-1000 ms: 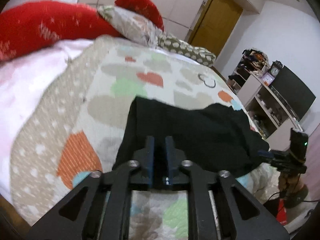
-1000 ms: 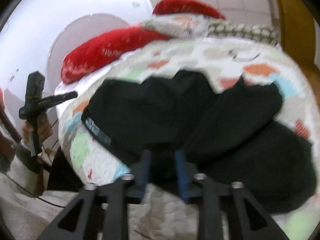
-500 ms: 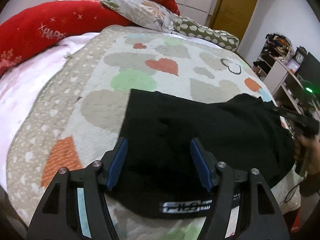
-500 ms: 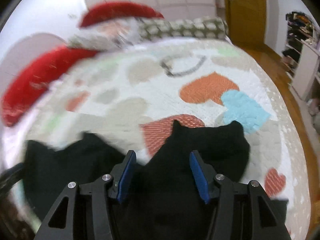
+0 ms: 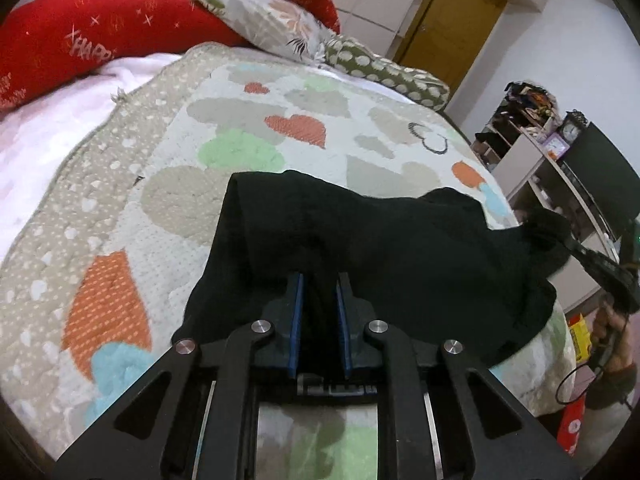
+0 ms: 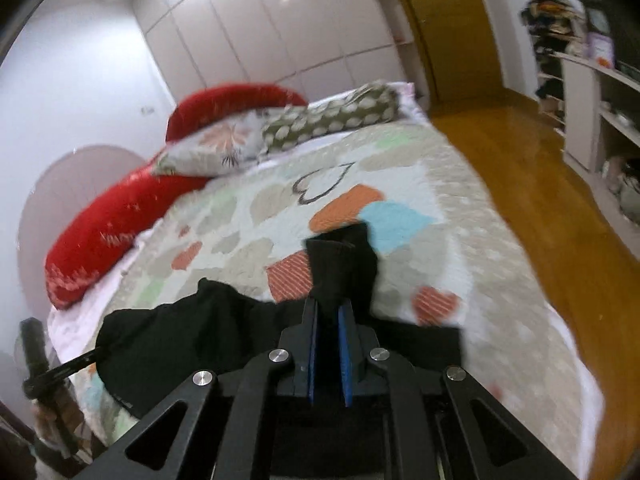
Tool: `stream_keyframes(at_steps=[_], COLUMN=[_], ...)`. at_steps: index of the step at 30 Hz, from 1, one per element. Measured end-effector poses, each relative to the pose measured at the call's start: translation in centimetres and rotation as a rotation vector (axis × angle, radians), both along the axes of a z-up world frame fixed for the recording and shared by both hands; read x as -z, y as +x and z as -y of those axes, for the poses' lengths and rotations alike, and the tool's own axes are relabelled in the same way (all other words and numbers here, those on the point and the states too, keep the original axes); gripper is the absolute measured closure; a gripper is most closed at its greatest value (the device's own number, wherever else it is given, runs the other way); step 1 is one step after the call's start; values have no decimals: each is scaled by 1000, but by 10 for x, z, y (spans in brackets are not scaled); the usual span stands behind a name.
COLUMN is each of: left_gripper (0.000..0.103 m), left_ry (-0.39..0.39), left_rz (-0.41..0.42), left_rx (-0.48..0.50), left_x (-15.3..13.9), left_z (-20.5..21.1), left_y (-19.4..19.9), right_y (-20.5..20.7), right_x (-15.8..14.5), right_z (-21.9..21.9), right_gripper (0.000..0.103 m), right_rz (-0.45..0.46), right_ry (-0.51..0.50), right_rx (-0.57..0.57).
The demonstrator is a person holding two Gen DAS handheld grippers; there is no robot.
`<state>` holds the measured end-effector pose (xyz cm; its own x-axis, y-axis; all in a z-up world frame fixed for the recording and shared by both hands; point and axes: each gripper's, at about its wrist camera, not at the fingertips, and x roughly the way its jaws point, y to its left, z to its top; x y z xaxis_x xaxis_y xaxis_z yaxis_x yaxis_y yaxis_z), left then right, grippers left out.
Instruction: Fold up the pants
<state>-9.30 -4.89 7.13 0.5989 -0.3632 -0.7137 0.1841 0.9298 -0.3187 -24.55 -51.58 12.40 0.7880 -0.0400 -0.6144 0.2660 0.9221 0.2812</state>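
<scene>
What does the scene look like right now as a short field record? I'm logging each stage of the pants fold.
garment: black pants, bunched on the heart-print quilt
left gripper: just closed, shut on the pants near the waistband
right gripper: just closed, shut on a pants end, raised off the quilt
head of bed: red pillow, floral pillow
fold: not yet made
</scene>
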Motion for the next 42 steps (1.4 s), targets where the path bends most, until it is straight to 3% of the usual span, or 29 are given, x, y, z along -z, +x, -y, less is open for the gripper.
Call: stream_keyframes(at_steps=[3,4,8,10,12,14,16,19,22,25,29,31,34,36,40,42], left_gripper=[89,94,94,94,94,94,94,94,94,90,86,86,86,80,79,75], left_ry=[-1,9,-3,38,69,72,74,84,75,77,69,55,100,136,237,242], left_rz=[0,-9,-87,-79,-72,-59,-39,-11,-13,-27,-13,3,31,28,-11,-53], left_rx=[-5,-18,-55,-51,-46,-45,-72,-125,-153,-161,-141,-117,-115,-100,-134,-162], left_x=[-3,-1,20,23,20,14,6,-5,-8,-6,-8,-12,-14,-8,18,35], left_z=[-7,-10,-19,-13,-9,-11,-17,-29,-36,-33,-23,-15,-2,8,16,10], left_y=[-7,-8,-3,-4,-6,-9,-11,-12,-8,-3,2,4,12,23,44,51], right_y=[-34,-40,-40,-40,-46,-50,-54,-45,-12,42,94,118,148,165,196,207], right_x=[9,20,62,73,67,52,34,12,10,24,43,52,64,71,92,104], right_z=[7,11,25,31,34,33,26,11,-23,-78,-132,-151,-174,-182,-175,-160], right_gripper=[94,94,94,93,77,69,68,65,61,60,60,60,60,60,60,61], right_rz=[-10,-40,-159,-181,-181,-183,-166,-97,-69,-103,-129,-134,-152,-169,-229,-258], right_ry=[23,38,61,82,84,3,-81,-75,-46,-51,-18,-31,-75,-101,-98,-78], right_rx=[43,60,105,134,163,195,214,133,-35,-234,-368,-398,-426,-417,-389,-342])
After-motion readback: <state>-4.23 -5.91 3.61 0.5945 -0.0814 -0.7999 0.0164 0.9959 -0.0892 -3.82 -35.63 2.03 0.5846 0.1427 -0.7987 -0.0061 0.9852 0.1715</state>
